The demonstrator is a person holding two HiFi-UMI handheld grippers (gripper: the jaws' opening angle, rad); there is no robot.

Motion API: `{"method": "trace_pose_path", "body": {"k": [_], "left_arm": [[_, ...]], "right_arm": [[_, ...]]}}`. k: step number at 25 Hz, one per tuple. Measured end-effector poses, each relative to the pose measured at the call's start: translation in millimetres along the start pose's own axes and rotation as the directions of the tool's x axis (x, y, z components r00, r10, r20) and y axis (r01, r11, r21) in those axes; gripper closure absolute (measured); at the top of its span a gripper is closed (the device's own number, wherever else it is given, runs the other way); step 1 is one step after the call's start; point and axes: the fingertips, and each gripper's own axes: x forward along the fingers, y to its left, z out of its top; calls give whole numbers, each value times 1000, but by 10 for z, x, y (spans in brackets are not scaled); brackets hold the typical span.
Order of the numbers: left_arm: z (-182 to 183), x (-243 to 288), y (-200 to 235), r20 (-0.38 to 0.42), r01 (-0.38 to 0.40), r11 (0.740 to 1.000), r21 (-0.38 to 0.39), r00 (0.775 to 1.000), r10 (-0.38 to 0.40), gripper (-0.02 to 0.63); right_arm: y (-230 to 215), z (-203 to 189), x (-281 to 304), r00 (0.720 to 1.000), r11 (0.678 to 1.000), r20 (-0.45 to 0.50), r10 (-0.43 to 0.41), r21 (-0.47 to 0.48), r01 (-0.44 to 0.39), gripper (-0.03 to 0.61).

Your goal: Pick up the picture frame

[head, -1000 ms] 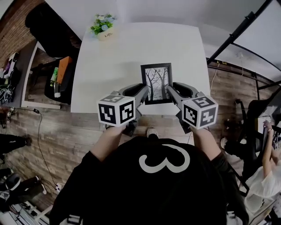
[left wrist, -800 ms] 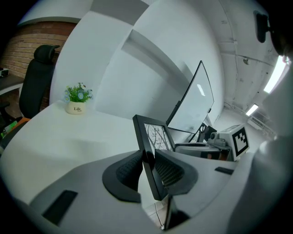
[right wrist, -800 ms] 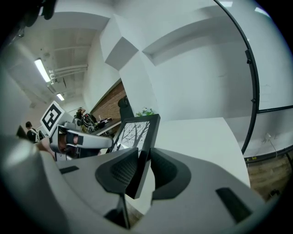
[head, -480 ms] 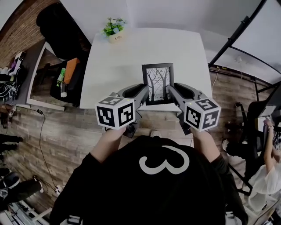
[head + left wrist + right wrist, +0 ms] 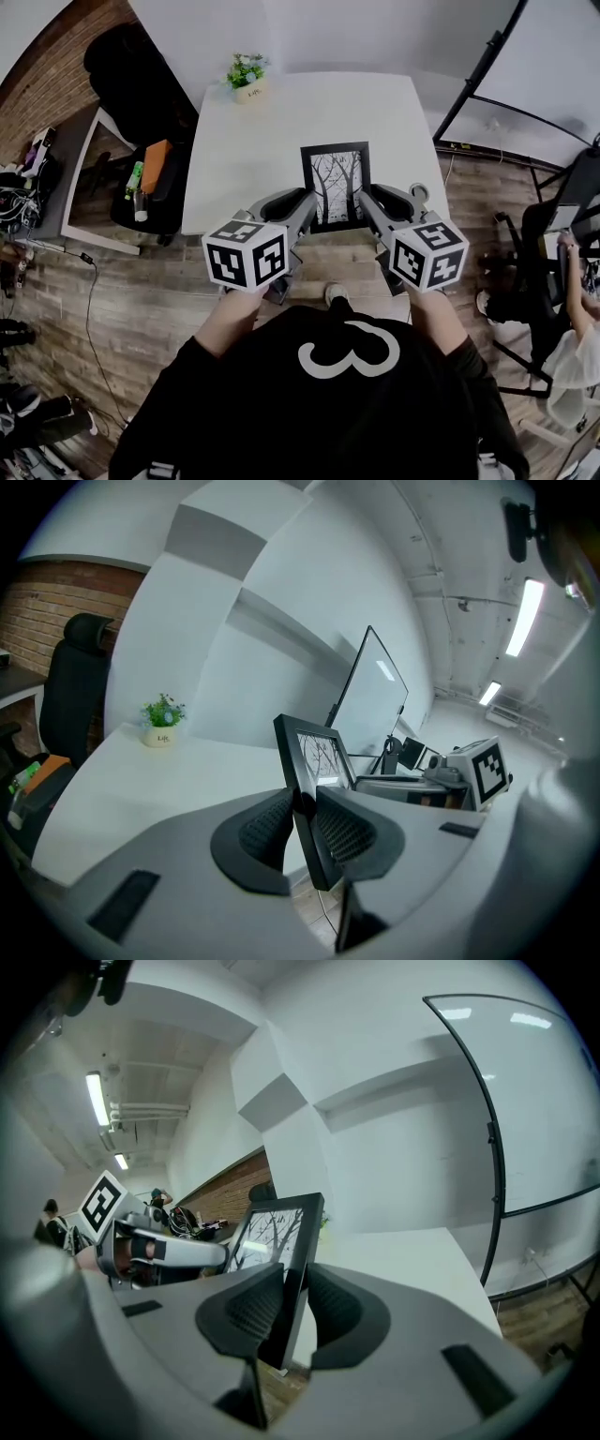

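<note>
**Mia:** What are the fingers doing?

**Tom:** The bumpy pads [image 5: 262, 830] of the left gripper [image 5: 300, 806] are pinching the left side bar of the picture frame [image 5: 317, 754], low down near its bottom corner. The right gripper [image 5: 294, 1283] pinches the right side bar the same way. Nothing else is between the fingers

**Mia:** So where is the frame?

**Tom:** Seen from the head, it is at 12 o'clock from the person, with one gripper at its 9 o'clock and one at its 3 o'clock. It is black, with a picture of bare trees in it. Its bottom end hangs past the near edge of the white table [image 5: 281, 122], over the wood floor [image 5: 159, 291]. I think it is off the table, but I cannot see under it

**Mia:** Is anything close by?

**Tom:** No. A small potted plant [image 5: 247, 73] sits well apart, at 11 o'clock from the frame, on the far corner of the table

**Mia:** Will the frame be hard to hold?

**Tom:** I think it is light and stiff, so it should not bend. The bars look smooth, so they could slip. The front looks like glass, and that would break if it fell

**Mia:** Where is the best place to grab it?

**Tom:** On the side bars, like this, not on the front. Both sides should go up together so it stays flat and does not twist out
</note>
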Motion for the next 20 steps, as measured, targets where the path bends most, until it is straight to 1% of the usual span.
{"method": "trace_pose_path", "body": {"k": [3, 7, 9, 11, 13, 20], "left_arm": [[-116, -243, -111, 25, 26, 1000, 14, 999, -26, 526], [-66, -350, -239, 43, 52, 998, 23, 998, -53, 528], [-165, -526, -257, 58, 52, 998, 31, 997, -53, 528], [-216, -673, -281, 70, 44, 997, 56, 996, -48, 528], [-181, -711, -322, 72, 40, 997, 70, 996, -45, 528], [-149, -798, -357, 63, 31, 998, 59, 997, -35, 528]], "right_arm": [[212, -82, -181, 1000, 1000, 25, -19, -10, 19, 485], [303, -7, -350, 998, 999, 50, -44, -27, 46, 486], [473, -93, -418, 997, 998, 58, -50, -34, 52, 486], [609, -126, -472, 996, 998, 75, -50, -45, 54, 486], [631, -76, -512, 995, 997, 90, -46, -49, 51, 488], [694, -43, -559, 994, 998, 102, -50, -35, 53, 488]]}}
